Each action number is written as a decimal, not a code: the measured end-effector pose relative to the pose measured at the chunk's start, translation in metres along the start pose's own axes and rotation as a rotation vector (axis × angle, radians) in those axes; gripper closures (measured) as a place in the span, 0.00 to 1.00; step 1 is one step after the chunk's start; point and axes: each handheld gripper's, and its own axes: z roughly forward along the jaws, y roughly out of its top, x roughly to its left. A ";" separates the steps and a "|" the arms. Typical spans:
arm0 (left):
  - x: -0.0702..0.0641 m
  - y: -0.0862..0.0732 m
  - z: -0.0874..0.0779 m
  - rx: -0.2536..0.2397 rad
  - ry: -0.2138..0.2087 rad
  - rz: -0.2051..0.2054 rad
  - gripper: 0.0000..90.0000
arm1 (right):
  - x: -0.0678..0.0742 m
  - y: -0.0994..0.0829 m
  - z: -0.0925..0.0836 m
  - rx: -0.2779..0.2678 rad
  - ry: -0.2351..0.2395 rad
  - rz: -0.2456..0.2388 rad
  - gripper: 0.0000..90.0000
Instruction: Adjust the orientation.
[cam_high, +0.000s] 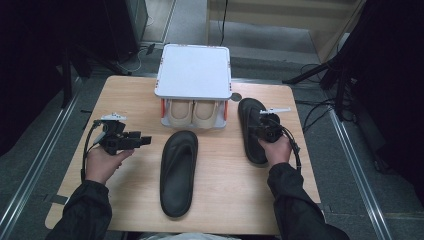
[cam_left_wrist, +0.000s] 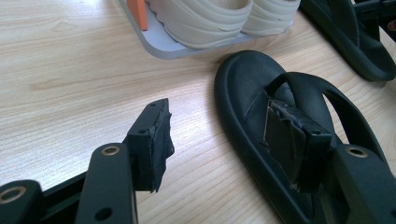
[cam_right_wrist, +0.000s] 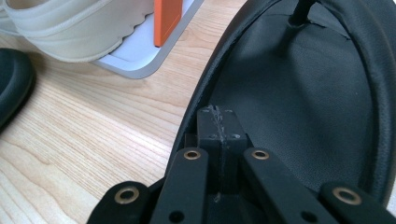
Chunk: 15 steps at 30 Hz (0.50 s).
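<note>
Wooden table (cam_high: 220, 200): the right sandal (cam_high: 251, 131) is clamped by the right gripper (cam_right_wrist: 219, 122), probably for lifting. Left gripper (cam_left_wrist: 224, 135) is held apart near the middle sandal (cam_high: 178, 172).

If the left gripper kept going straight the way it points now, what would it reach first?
Most likely the black flip-flop lying mid-table: the left gripper, jaws open, aims across the wood toward its toe end and strap. Depth is unclear, so one jaw may pass just short of its rim.

Recording studio: dark surroundings, floor rails (cam_high: 30, 175), tripod legs (cam_high: 310, 75).
</note>
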 end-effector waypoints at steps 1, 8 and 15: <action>0.000 0.000 0.000 0.000 0.000 0.001 0.46 | 0.000 0.000 0.000 -0.003 0.002 0.001 1.00; 0.000 0.000 0.000 -0.001 0.001 0.001 0.46 | -0.001 0.003 -0.005 -0.017 -0.007 0.001 1.00; -0.001 -0.003 -0.002 -0.005 0.000 -0.001 0.46 | -0.014 0.011 -0.026 -0.088 -0.005 0.022 0.98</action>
